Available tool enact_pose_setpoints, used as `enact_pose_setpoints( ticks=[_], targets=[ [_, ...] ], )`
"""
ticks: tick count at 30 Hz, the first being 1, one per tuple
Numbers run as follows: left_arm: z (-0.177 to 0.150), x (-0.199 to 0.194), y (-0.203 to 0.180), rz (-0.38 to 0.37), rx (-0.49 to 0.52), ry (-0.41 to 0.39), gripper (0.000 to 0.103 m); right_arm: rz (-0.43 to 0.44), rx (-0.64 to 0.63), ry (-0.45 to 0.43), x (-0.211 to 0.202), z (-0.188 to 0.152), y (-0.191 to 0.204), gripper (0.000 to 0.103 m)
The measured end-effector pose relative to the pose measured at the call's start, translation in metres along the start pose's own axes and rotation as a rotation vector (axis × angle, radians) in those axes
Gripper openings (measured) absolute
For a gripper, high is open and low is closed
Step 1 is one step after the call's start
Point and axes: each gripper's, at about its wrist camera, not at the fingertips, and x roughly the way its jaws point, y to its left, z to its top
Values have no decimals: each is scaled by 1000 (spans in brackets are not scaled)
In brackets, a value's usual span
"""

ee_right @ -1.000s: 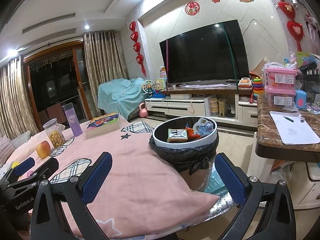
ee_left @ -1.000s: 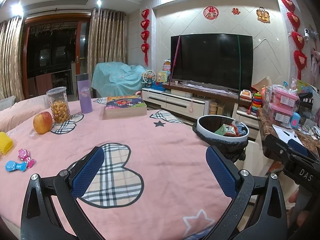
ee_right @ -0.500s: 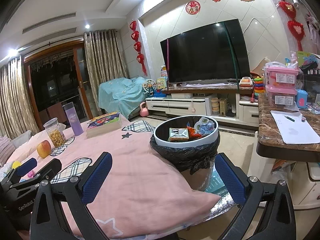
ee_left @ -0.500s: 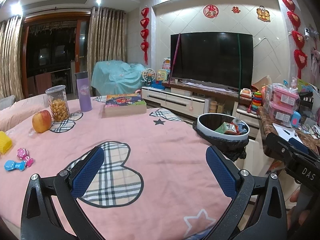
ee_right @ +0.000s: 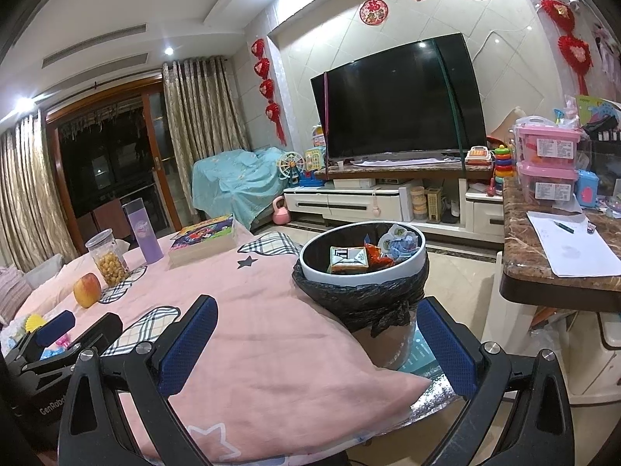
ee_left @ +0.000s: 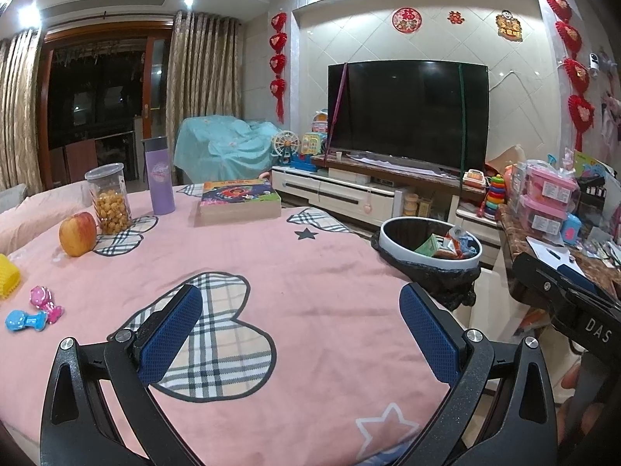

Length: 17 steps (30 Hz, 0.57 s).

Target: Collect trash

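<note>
So white round trash bin w/ black liner (ee_right: 363,268) sits at the pink tablecloth's (ee_left: 310,279) right edge, wrappers inside. Left gripper (ee_left: 300,324) & right gripper (ee_right: 316,343): jaws wide, holding nothing.

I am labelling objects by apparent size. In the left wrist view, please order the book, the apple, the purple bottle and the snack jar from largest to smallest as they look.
1. book
2. purple bottle and snack jar: too alike to rank
3. apple
</note>
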Motion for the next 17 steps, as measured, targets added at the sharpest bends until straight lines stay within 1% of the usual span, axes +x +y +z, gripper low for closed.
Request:
enact_pose_setpoints(
  ticks=[17],
  targets=[
    [-1, 5, 5, -7, -10, 9, 103, 4, 7, 29, 10, 3, -6, 103]
  ],
)
